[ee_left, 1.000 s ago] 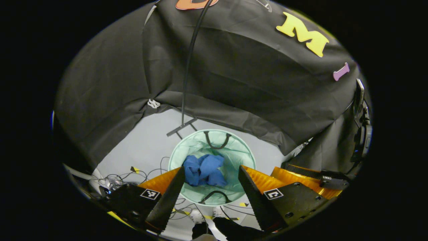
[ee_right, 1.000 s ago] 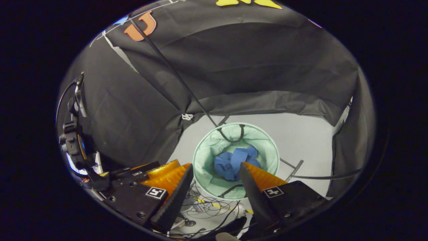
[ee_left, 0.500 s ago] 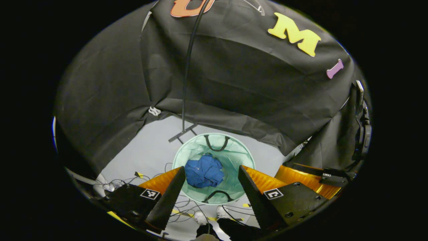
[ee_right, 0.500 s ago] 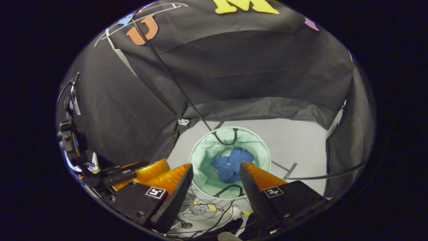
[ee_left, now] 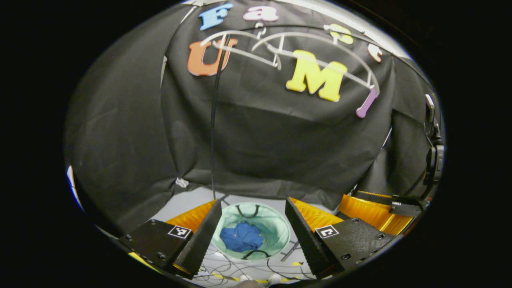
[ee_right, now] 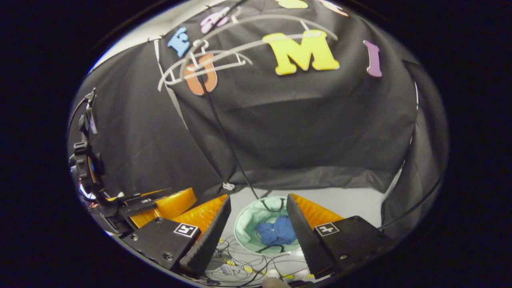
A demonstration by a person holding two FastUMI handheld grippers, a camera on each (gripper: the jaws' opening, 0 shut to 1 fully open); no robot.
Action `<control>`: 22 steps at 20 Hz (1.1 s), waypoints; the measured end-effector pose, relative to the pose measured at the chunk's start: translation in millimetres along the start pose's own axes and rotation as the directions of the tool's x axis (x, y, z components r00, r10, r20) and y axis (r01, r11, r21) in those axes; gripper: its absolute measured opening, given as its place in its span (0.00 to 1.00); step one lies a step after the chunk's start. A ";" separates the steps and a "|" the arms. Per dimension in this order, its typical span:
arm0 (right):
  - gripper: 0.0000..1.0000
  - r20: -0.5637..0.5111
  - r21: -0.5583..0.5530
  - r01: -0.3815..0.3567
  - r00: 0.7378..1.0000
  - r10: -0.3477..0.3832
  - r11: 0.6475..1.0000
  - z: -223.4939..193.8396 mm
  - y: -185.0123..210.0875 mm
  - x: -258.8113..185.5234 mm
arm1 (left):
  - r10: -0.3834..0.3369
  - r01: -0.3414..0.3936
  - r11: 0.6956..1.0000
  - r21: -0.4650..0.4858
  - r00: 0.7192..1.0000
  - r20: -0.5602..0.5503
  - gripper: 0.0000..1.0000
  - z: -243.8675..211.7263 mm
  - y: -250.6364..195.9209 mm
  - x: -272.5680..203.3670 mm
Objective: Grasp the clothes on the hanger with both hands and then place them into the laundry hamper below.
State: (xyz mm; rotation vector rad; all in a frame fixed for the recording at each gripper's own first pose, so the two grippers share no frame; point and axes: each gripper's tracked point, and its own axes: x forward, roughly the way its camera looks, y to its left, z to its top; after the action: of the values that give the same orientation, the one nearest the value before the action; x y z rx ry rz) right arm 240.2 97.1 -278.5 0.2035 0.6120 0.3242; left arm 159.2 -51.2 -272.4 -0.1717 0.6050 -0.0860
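Note:
The blue clothes (ee_left: 242,237) lie crumpled at the bottom of the pale green round hamper (ee_left: 276,228) on the grey floor; the right gripper view shows the same blue clothes (ee_right: 277,233) in the hamper (ee_right: 248,226). My left gripper (ee_left: 252,236) hangs high above the hamper, open with nothing between its fingers. My right gripper (ee_right: 258,234) is also open and empty, high above. White bare hangers (ee_left: 280,50) hang on the rack at the top; these hangers (ee_right: 208,60) appear upper left in the right gripper view. The other gripper (ee_left: 376,204) shows at the right; in the right gripper view it (ee_right: 164,202) shows at the left.
A thin black rack pole (ee_left: 213,132) runs down to its foot just behind the hamper, seen also as the pole (ee_right: 224,132). Loose cables (ee_right: 240,264) and yellow tape marks lie on the floor in front of the hamper. Black cloth walls surround the booth.
Both grippers have risen and tilted up, so the hamper looks smaller and lower and the hangers have come into view. The blue clothes settled into a heap in the hamper.

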 end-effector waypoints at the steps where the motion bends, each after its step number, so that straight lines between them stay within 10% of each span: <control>1: 0.92 0.042 -0.021 -0.011 0.999 0.011 1.000 10.9 0.8 -21.3 | 0.000 -0.001 1.000 0.016 0.999 0.051 1.00 16.7 -7.2 -16.7; 15: 0.99 0.491 -0.187 -0.001 0.866 0.094 0.982 118.2 -33.3 -243.0 | 0.144 -0.211 0.973 0.095 0.872 0.468 0.92 115.5 -105.8 -283.6; 22: 0.99 0.610 -0.100 0.148 0.791 -0.056 0.984 110.1 -57.1 -327.3 | 0.178 -0.249 0.966 0.068 0.833 0.524 1.00 111.7 -75.7 -346.1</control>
State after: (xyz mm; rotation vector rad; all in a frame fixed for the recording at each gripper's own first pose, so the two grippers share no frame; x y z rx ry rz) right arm 66.8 -82.7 -33.3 0.1235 -0.0439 0.1777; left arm -62.7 -65.2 25.1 0.0094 0.0747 0.1369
